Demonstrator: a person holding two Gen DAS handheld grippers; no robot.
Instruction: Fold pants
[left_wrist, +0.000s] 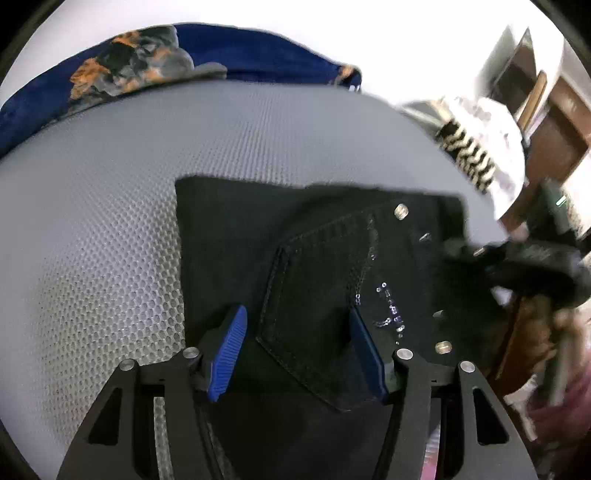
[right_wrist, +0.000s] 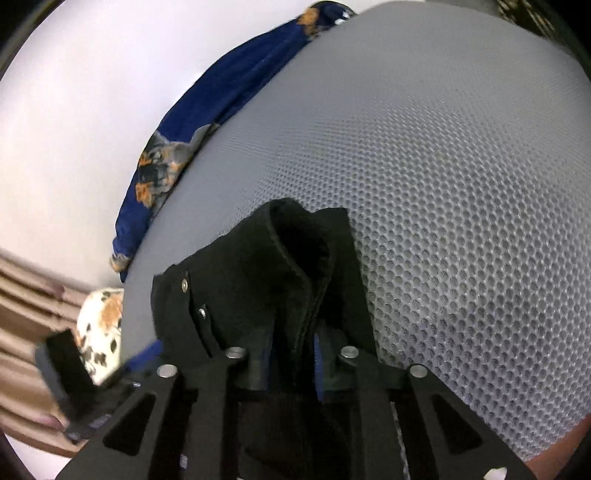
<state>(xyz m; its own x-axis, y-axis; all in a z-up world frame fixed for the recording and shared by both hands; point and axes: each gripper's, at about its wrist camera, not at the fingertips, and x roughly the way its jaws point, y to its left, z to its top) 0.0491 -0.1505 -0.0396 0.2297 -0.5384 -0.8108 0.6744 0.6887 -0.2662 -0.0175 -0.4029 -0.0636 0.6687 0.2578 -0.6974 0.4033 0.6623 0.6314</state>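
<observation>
Underneath everything lies a grey honeycomb-mesh surface, seen again in the right wrist view. Along its far edge runs a blue cloth with orange and grey patches, also visible from the right. On the mesh lie the black pants, folded into a compact block with a stitched back pocket facing up and 2 metal rivets near the waistband. One end of the pants is bunched and lifted off the mesh. The left hand-held gripper hovers over the pocket with its blue pads spread wide, nothing between them. The right hand-held gripper is pinched narrow on a thick seam of the pants, its pads mostly hidden by fabric. A spotted white cloth sits beyond the mesh edge
</observation>
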